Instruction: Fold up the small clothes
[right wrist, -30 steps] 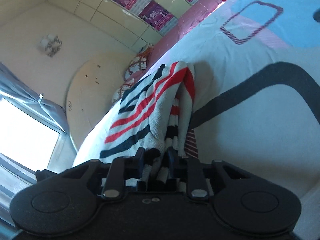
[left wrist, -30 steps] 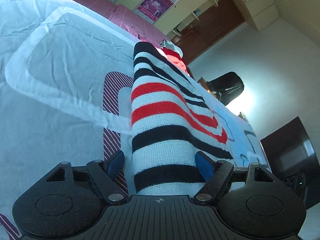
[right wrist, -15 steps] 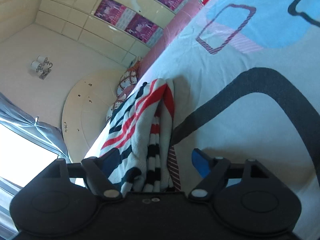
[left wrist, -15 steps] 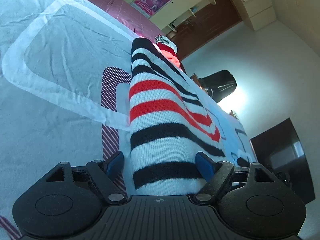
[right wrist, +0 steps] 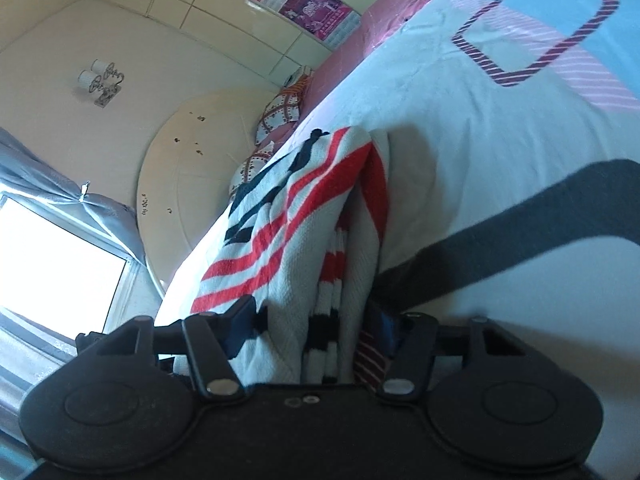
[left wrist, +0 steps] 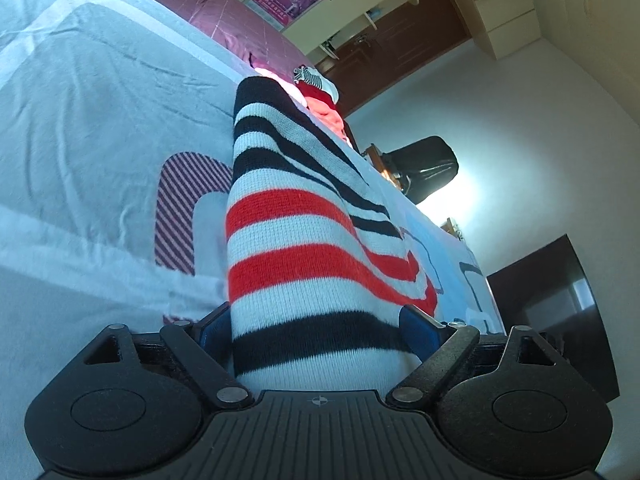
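Left gripper (left wrist: 316, 330): blue-padded fingers (left wrist: 418, 330) spread wide, one either side of the striped knit garment (left wrist: 288, 248); whether the pads touch the cloth cannot be told.
Right gripper (right wrist: 310, 326): fingers (right wrist: 240, 320) parted around the folded layers at the garment's (right wrist: 296, 236) near end; the far finger is mostly hidden behind the cloth, and a firm grip is not evident.
Garment: white knit with black and red bands, folded into a long narrow bundle lying on the bed (left wrist: 80, 120); seen from the right wrist, several layers are stacked edge-on.
Surface: a pale bedspread (right wrist: 460, 128), lightly wrinkled, printed with a rounded maroon-and-white striped outline (right wrist: 536, 32), a broad dark curved band (right wrist: 520, 252), light blue patches and a wide white border (left wrist: 60, 240) around a grey panel.
Beside the garment: a maroon striped patch (left wrist: 180, 208) of the print lies just next to the bundle in the left view.
Far end of bed: a small heap of red and striped clothes (left wrist: 320, 92) well beyond the bundle.
Headboard side: a pink padded panel (left wrist: 248, 20) along the bed, patterned pillows (right wrist: 280, 108) near a round cream headboard (right wrist: 192, 168).
Room: cream cabinets with pink posters (right wrist: 316, 8), a twin-shade wall lamp (right wrist: 100, 84), a bright window (right wrist: 52, 268) with silver-grey curtains, a dark wooden door (left wrist: 400, 44), a black chair (left wrist: 428, 164), a dark screen (left wrist: 552, 300) against the white wall.
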